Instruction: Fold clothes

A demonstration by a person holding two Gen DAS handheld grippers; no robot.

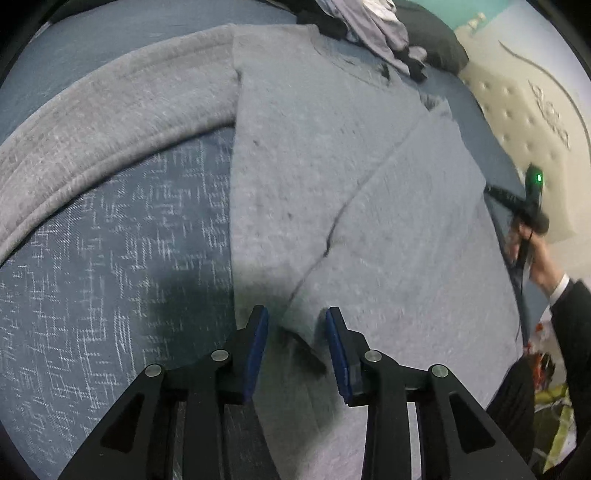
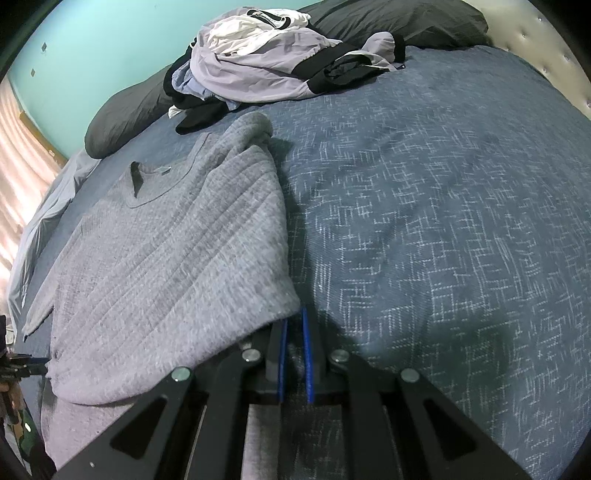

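left gripper [image 1: 297, 325] fingers stood apart w/ the blue pads [image 1: 258, 343] clear of the cloth; a corner of the grey sweater [image 1: 332, 166] lay between & below them, not pinched. right gripper [image 2: 294, 332] fingers were drawn nearly together & clamped on the sweater's lower edge, cloth bunched betw the blue pads and draped over the left finger.

sweater lay spread on the bed [image 2: 443, 221], on a blue bedspread w/ white crosshatch pattern. in the left wrist view one side was folded over the body, leaving a diagonal edge across the front; a sleeve [image 1: 110, 122] curved out to the left across the bedspread. in the right wrist view the neckline was at the far end, the right side lifted & folded in a ridge running from the fingers up toward the shoulder.

further out: a pile of unfolded clothes [image 2: 277, 62], lilac, white & black, sat beyond the sweater's collar, against dark grey pillows [image 2: 406, 22]. tufted cream headboard [image 1: 517, 122] at the right in the left wrist view. person's hand [image 1: 532, 251] w/ dark sleeve held the right gripper's handle at the sweater's far edge. teal wall [image 2: 92, 48] behind.
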